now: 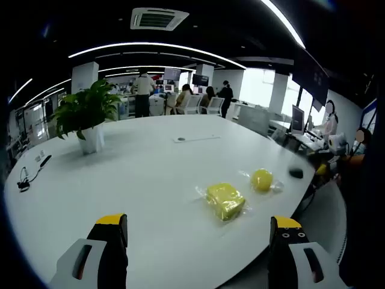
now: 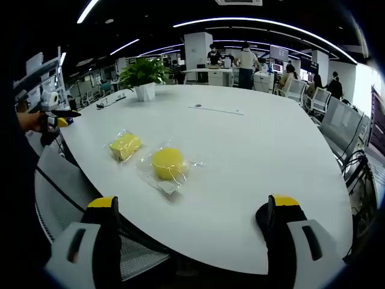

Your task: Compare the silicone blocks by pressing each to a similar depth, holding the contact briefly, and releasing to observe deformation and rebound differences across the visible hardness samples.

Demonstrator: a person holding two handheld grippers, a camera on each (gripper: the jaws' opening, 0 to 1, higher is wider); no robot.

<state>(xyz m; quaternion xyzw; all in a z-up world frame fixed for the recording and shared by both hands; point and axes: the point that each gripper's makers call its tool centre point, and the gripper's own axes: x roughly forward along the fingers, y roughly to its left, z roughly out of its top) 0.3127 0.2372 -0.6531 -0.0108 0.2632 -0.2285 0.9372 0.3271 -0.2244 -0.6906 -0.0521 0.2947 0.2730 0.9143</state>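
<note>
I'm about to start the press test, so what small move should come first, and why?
Probably bring the right tongs down toward the round yellow block. Both tongs are open and apart from both bagged blocks, and that block lies nearest them, with the square yellow block beyond.

Left hand-held gripper (image 1: pixel 198 232), grey with black, yellow-tipped jaws: jaws spread wide apart, nothing between them, held in the air.
Right hand-held gripper (image 2: pixel 195 211), same grey, black and yellow build: jaws likewise spread wide, nothing held, raised in the air.
</note>
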